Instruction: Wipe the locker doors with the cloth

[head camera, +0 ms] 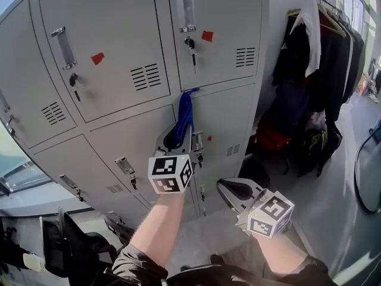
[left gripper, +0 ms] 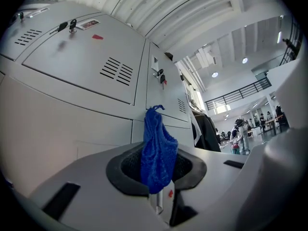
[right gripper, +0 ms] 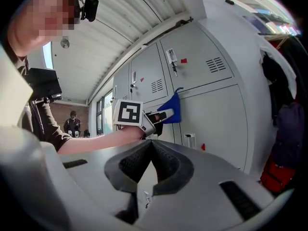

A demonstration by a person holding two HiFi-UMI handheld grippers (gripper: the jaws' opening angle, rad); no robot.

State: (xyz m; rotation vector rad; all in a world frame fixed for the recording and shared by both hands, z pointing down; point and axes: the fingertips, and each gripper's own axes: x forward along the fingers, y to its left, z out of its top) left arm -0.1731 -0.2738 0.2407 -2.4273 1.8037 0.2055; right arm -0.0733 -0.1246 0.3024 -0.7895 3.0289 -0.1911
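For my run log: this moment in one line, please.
left gripper: shut on blue knitted cloth | cloth: at grey metal locker door | right gripper: shut, empty

The head view looks steeply down at the lockers (head camera: 113, 28) from a little way back. The left gripper view sits close to the lockers, tilted up along them. The right gripper view faces them from farther off, and all three share the blue cloth (head camera: 186, 115) (left gripper: 158, 153) (right gripper: 174, 107).
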